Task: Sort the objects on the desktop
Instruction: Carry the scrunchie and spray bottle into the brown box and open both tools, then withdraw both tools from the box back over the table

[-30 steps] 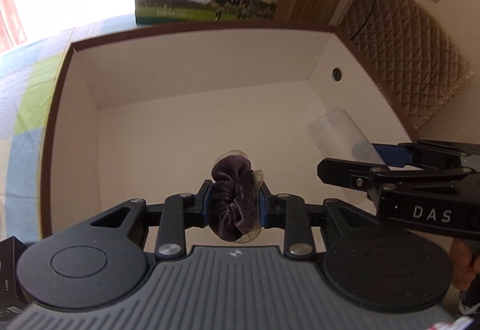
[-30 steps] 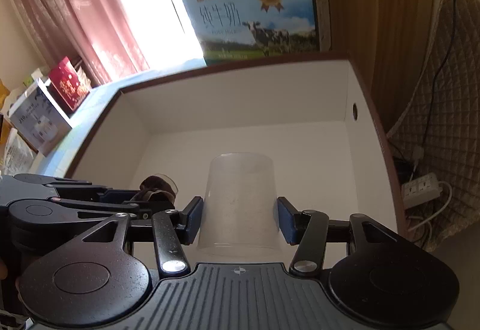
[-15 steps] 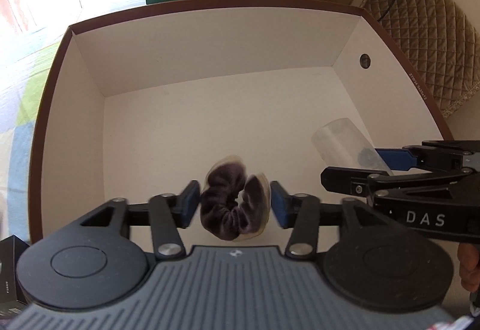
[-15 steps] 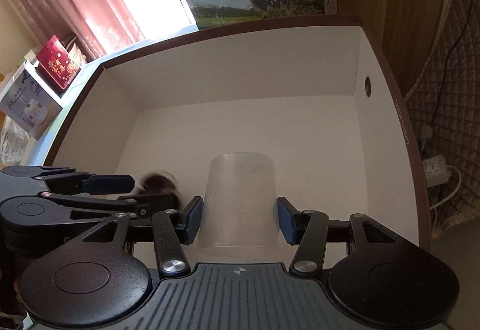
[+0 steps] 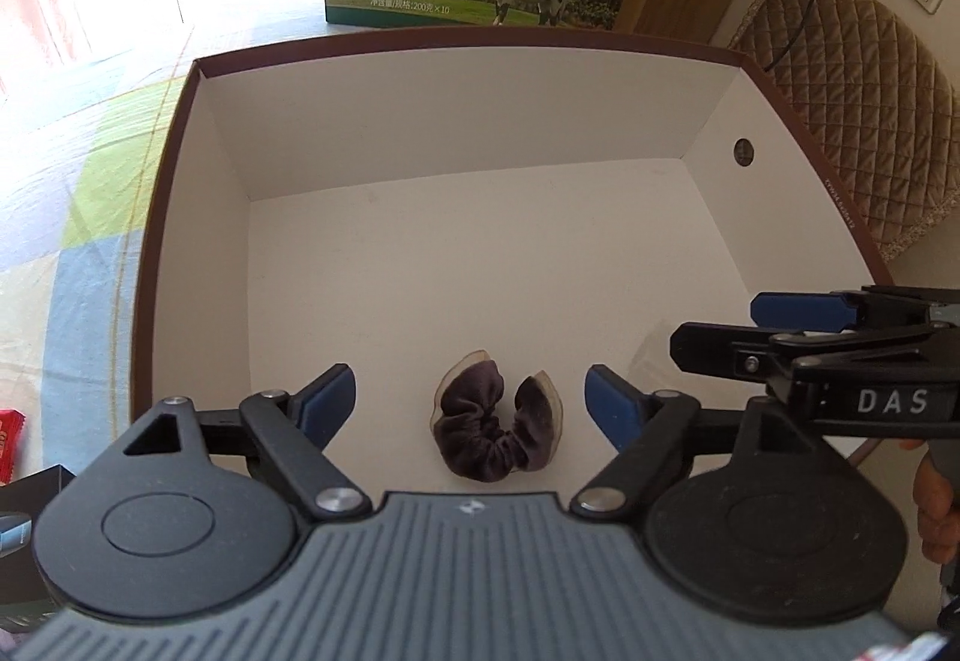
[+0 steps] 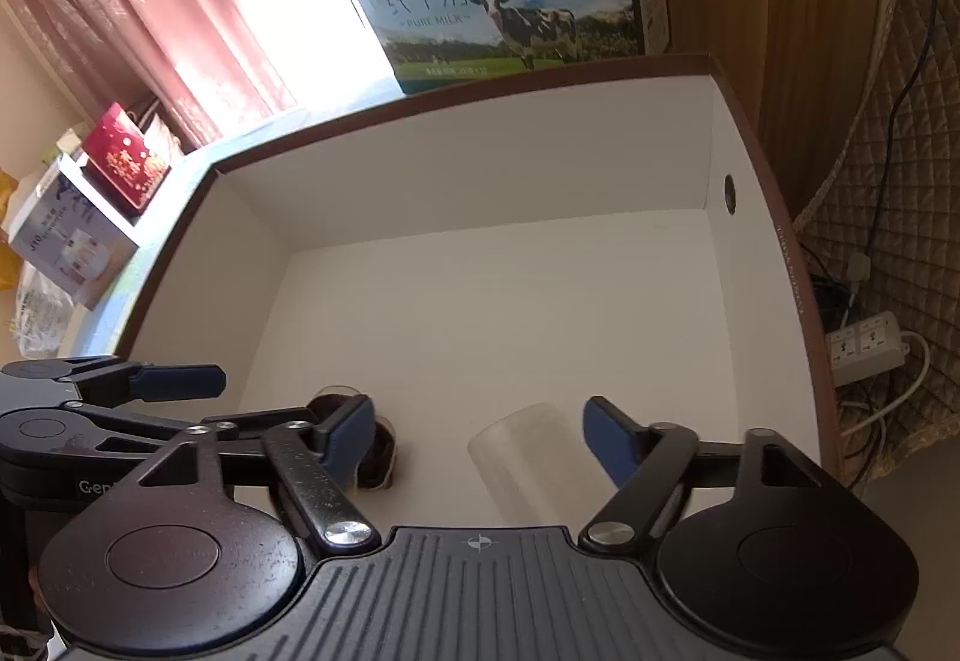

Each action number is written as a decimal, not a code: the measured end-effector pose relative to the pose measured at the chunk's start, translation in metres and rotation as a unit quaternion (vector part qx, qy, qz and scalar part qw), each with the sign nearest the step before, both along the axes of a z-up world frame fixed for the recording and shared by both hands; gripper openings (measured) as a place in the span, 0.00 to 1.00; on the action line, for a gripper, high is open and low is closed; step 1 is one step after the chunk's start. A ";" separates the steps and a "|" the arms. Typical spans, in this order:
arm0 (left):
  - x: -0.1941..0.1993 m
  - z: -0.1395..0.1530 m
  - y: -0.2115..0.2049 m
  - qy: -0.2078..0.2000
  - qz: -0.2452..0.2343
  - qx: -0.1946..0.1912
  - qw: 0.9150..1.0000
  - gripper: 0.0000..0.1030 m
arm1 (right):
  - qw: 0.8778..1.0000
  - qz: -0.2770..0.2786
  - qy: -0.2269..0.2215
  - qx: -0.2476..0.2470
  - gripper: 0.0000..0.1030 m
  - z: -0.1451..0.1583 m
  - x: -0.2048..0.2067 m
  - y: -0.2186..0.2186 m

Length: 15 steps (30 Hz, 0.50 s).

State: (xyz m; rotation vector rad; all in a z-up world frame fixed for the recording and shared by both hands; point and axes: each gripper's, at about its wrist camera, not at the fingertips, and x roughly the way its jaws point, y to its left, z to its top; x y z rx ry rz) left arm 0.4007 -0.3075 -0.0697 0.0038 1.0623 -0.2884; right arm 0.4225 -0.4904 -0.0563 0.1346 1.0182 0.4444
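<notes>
The left gripper [image 5: 471, 400] is wide open, touching nothing. The purple scrunchie [image 5: 495, 442] lies loose in the box [image 5: 198, 217] at 6 o'clock. The right gripper [image 6: 480, 436] is wide open too, with the clear cup [image 6: 528, 460] lying free between its fingers.

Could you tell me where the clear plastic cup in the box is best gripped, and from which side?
The clear plastic cup seems to lie on its side on the box floor. Grip across its round wall at mid-length, from straight above; the open right claw already straddles it.

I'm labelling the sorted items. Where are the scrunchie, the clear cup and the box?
scrunchie [image 5: 489, 436]: left wrist view, on its dark velvet band.
clear cup [image 6: 531, 457]: right wrist view, on its translucent side wall.
box [image 5: 468, 120]: left wrist view, on its far inner wall.
</notes>
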 end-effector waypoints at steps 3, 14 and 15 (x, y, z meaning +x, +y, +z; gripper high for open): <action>-0.005 0.006 0.002 -0.009 -0.003 0.000 1.000 0.81 | 1.000 0.001 -0.012 0.000 0.81 0.007 -0.005 -0.002; -0.037 0.036 0.018 -0.048 0.005 0.006 0.999 0.85 | 0.998 -0.001 -0.062 -0.007 0.95 0.034 -0.033 -0.007; -0.040 0.039 0.020 -0.051 0.007 0.006 0.999 0.86 | 0.998 -0.001 -0.066 -0.007 0.95 0.036 -0.036 -0.006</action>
